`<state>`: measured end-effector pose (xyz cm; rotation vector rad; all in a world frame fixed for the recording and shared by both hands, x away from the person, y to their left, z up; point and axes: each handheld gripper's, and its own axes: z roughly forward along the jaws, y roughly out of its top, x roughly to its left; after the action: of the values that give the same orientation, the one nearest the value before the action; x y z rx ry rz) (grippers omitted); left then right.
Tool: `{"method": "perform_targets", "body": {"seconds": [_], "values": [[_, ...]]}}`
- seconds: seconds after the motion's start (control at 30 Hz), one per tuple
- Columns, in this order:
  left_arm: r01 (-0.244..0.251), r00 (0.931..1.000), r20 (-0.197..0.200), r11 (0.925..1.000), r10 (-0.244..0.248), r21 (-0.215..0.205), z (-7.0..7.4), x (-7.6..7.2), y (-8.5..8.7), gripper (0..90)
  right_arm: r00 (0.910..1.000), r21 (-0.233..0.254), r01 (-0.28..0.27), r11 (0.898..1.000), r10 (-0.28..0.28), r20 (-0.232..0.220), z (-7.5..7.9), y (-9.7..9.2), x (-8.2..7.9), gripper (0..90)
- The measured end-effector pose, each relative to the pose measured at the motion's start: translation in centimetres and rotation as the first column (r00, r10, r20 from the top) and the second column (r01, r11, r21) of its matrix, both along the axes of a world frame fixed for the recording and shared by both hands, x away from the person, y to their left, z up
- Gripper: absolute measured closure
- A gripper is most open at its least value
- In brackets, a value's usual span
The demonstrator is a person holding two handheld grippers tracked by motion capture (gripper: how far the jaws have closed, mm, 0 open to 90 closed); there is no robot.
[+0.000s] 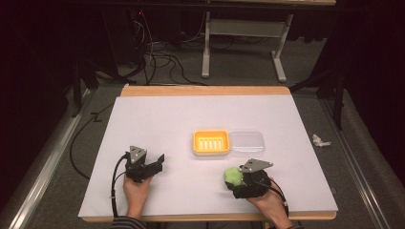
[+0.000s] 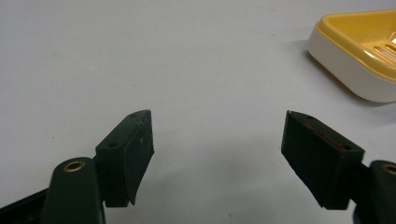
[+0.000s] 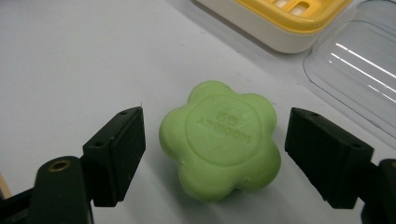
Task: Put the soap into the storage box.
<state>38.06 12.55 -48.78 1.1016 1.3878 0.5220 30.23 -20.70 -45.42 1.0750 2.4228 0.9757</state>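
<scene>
Our right tongs stand spread around the green flower-shaped soap bar, likely firm but slick, so we'd pinch its lobed sides.

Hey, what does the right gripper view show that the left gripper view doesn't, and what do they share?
Right gripper view alone: a green flower-shaped soap bar lying between the right gripper's open fingers, apart from both, and a clear plastic lid beside the dish. Left gripper view alone: the left gripper, fingers open over bare table. Both: the yellow-and-white plastic soap dish and the white tabletop.
</scene>
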Motion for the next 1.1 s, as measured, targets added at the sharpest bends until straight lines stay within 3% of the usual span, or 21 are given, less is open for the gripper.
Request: {"method": "perform_targets", "body": {"seconds": [0.37, 0.67, 1.1], "values": [[-0.003, 1.0000, 0.001, 1.0000, 0.003, -0.003, 0.0, 0.0, 0.0, 25.9, 0.9991, -0.067, -0.006, 0.998, 0.003, -0.043, -1.0, 0.9, 0.8, 22.3], [-0.003, 1.0000, -0.001, 1.0000, 0.003, 0.008, 0.0, 0.0, 0.0, 25.9, 0.9993, -0.103, -0.006, 0.995, 0.002, -0.036, -1.6, 1.2, 1.0, 25.5], [-0.003, 0.9999, -0.011, 1.0000, 0.003, 0.008, -0.1, 0.1, -0.1, 25.8, 0.9992, -0.072, -0.001, 0.997, -0.002, -0.039, -1.8, 1.0, 1.0, 26.9]]}}
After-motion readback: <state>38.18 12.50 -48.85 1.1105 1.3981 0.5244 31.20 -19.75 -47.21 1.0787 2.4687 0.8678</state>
